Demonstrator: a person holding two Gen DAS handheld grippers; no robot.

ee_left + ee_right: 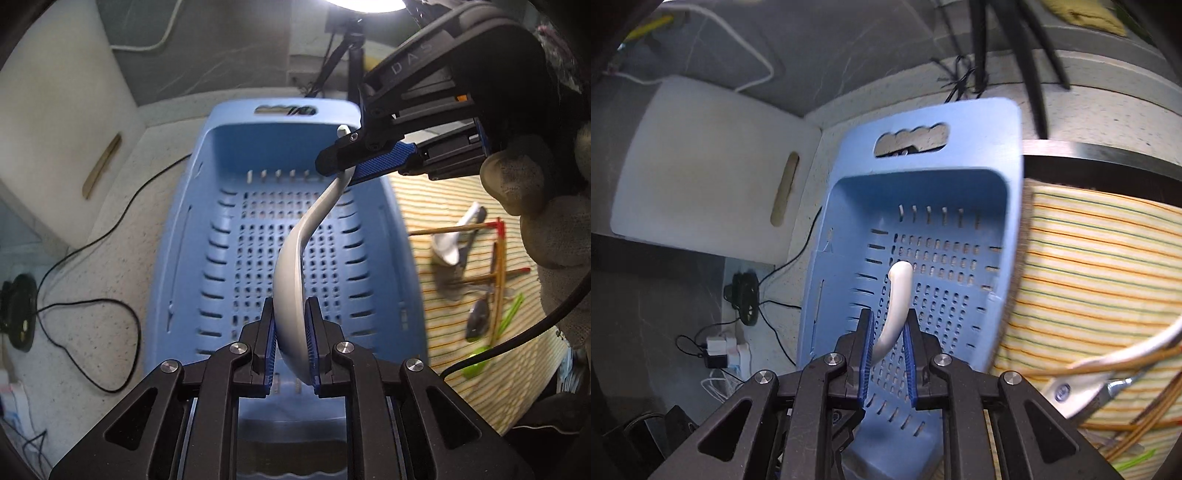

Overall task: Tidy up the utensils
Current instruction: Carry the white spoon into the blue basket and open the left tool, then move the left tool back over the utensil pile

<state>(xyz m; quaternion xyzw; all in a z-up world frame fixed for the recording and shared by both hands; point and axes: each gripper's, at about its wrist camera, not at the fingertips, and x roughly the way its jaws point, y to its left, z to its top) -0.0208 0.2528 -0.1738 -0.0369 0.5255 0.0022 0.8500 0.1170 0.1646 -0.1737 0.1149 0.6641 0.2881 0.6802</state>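
Left gripper (290,332) and right gripper (341,166) both clamping white spoon (291,266) above blue basket (184,258).

basket (184,258): matt blue plastic | spoon (291,280): smooth glossy white | cloth (1089,258): striped woven

Home kitchen, speckled stone counter (110,295), white cutting board (701,158), utensils (476,273), striped cloth (1108,266)

Blue basket (184,280), white spoon (291,280), striped cloth (1089,266)
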